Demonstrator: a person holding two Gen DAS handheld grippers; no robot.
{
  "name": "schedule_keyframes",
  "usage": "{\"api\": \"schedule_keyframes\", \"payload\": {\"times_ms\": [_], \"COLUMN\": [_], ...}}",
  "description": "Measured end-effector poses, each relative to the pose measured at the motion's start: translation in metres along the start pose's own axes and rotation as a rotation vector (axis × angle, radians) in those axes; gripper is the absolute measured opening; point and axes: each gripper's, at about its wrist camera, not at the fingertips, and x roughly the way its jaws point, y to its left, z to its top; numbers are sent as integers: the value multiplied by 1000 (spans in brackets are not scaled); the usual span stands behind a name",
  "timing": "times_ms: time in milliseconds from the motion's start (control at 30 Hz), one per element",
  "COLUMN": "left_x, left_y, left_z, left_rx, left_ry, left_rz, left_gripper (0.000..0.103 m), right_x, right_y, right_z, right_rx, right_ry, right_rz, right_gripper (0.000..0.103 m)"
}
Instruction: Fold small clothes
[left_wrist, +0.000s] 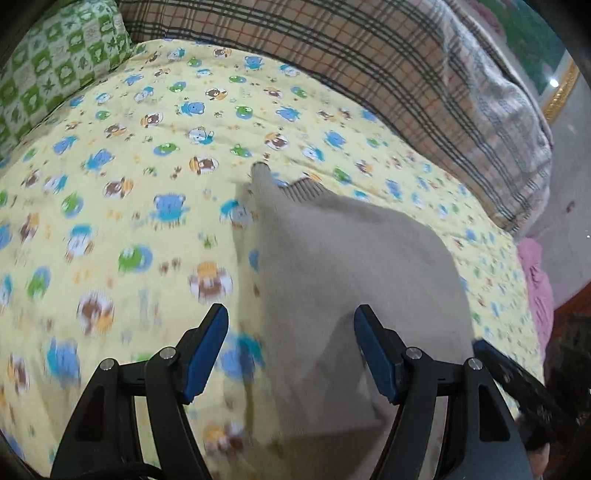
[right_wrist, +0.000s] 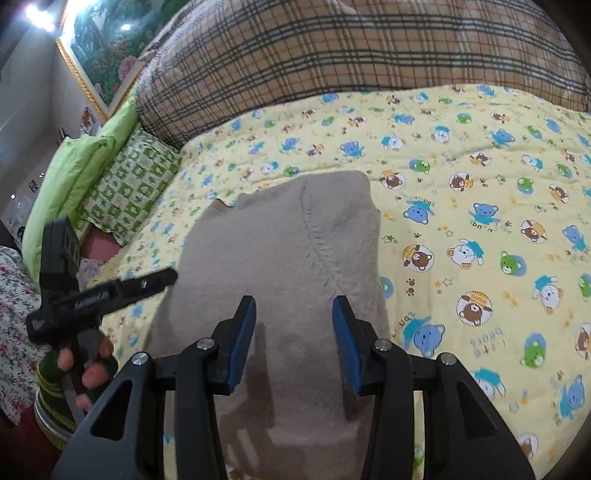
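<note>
**Beige sweater on the bed, both sets of fingers empty**

So there's one beige knit sweater (right_wrist: 291, 266) lying flat on the yellow bear-print bedsheet (right_wrist: 480, 206), and I've got a gripper in each hand over it. My right gripper (right_wrist: 293, 345) is above the near part of the sweater, fingers apart with nothing between them, not touching the fabric as far as I can tell. My left gripper (left_wrist: 291, 350) sits over the sweater's left edge: right finger above the knit, left finger above bare sheet. Fingers wide apart, nothing pinched. That view is blurry.

One sleeve cuff (left_wrist: 260, 170) pokes out at the far end, next to the ribbed hem (left_wrist: 304, 188).

Writing: the sheet has "Little bears" printed by the blue bears, readable upside down. There's white lettering on the left gripper's body, too blurred to read.

Behind the sheet: one plaid blanket (right_wrist: 332, 48), one green checked pillow (right_wrist: 136, 184), one plain lime pillow (right_wrist: 74, 173).
</note>
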Motion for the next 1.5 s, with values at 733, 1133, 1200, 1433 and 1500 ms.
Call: {"api": "schedule_keyframes", "payload": {"times_ms": [733,1133,1200,1433,1500], "left_x": [-4,-85,-92,-103,-107], "left_y": [33,-20,-26,-33,-34], "left_z": [5,-99,-120,-179,-186], "left_rx": [-13,173,218,305,323], "left_ry": [22,-41,-46,-24,-45], "left_rz": [59,40,99,252,275], "left_gripper": [70,79,82,84,84], "right_x": [-16,-54,-62,-89,-94], "right_y": [-10,-1,4,20,20], "right_z": [-11,-50,-59,-95,-106], "right_rx": [48,44,18,-61,-61], "right_ry": [-13,-19,-17,-25,-18], "right_rz": [74,70,49,-21,-41], "right_gripper": [45,45,51,72,72]}}
